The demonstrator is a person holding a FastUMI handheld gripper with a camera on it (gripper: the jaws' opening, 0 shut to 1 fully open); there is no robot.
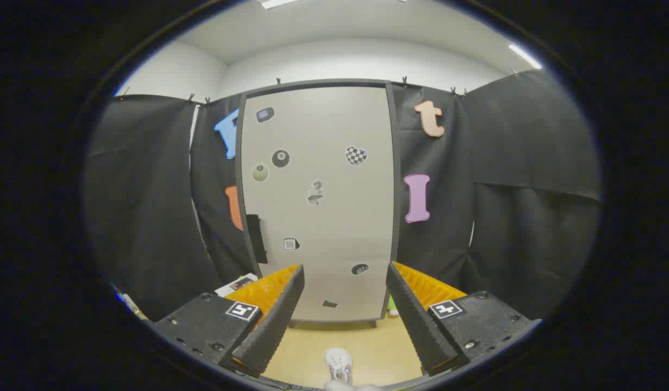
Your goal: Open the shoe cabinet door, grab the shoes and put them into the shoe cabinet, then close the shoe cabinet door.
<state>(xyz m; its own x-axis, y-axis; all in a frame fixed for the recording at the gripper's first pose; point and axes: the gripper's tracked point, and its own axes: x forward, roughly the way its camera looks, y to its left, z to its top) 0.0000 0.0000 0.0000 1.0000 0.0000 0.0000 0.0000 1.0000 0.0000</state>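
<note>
We count one shoe cabinet (318, 201) at twelve o'clock bearing eight stickers (356, 155), one shoe (339, 366) at six o'clock, and one gripper (345, 282) with fingers spread.

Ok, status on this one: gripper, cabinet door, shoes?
Gripper open, holding nothing. Shoe cabinet door shut, well ahead of the fingers. White shoe on the floor between the fingers. Nothing blocking the door.

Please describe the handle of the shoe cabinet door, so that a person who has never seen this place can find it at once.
Straight ahead, beyond the open gripper, stands a tall pale shoe cabinet with its door shut, against the black cloth wall. On its left edge, a little below mid-height, sits the handle. It is a dark upright bar, plain and long, unlike the small stickers scattered over the door.
</note>
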